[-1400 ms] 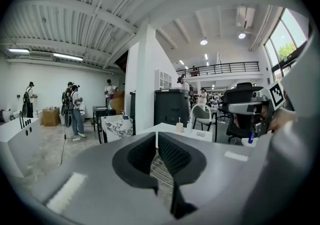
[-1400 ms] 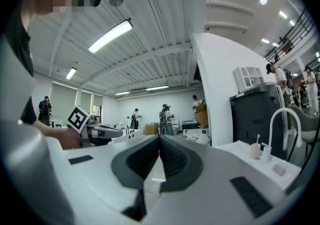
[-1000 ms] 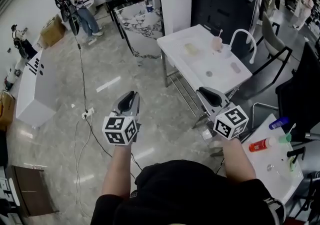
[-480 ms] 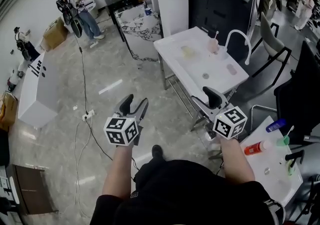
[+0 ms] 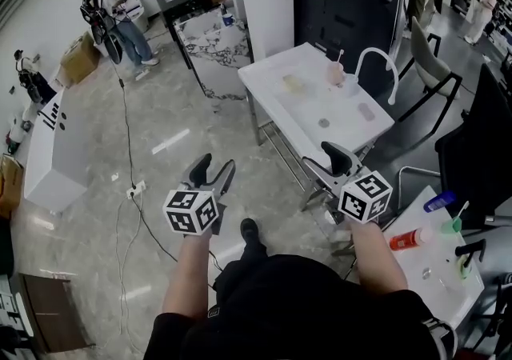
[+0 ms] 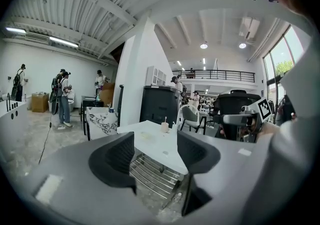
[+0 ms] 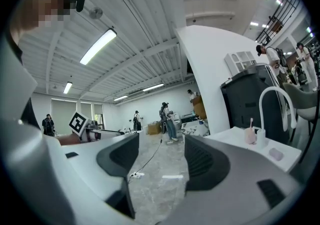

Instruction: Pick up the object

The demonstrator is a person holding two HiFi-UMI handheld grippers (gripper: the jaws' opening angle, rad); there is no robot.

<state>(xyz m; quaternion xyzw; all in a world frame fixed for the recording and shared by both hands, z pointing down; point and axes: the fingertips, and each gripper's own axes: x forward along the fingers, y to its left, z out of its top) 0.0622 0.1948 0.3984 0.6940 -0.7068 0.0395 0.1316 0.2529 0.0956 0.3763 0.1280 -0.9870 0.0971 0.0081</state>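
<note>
A white table (image 5: 276, 106) stands ahead and carries a pink cup (image 5: 334, 72), a pale yellowish piece (image 5: 293, 83), a small grey disc (image 5: 323, 122) and a pale pink piece (image 5: 366, 111). My left gripper (image 5: 213, 170) hangs over the floor, left of the table's near corner. Its jaws are opening with nothing between them. My right gripper (image 5: 324, 162) hovers by the table's near edge, jaws also opening and empty. The left gripper view shows the table (image 6: 152, 141) and cup (image 6: 164, 126) past the left gripper (image 6: 155, 156). In the right gripper view the cup (image 7: 250, 135) stands right of the right gripper (image 7: 161, 161).
A white arched tube (image 5: 378, 58) rises at the table's far end. Chairs (image 5: 428, 70) and a black cabinet (image 5: 352, 6) stand behind it. A second white table (image 5: 432, 270) at lower right holds a red bottle (image 5: 408, 237). A cable (image 5: 128, 150) crosses the floor. People (image 5: 112, 18) stand far left.
Both grippers' jaws went from shut to wide apart. The person stepped forward; a shoe now shows below the grippers, and the table sits slightly further left in view.
</note>
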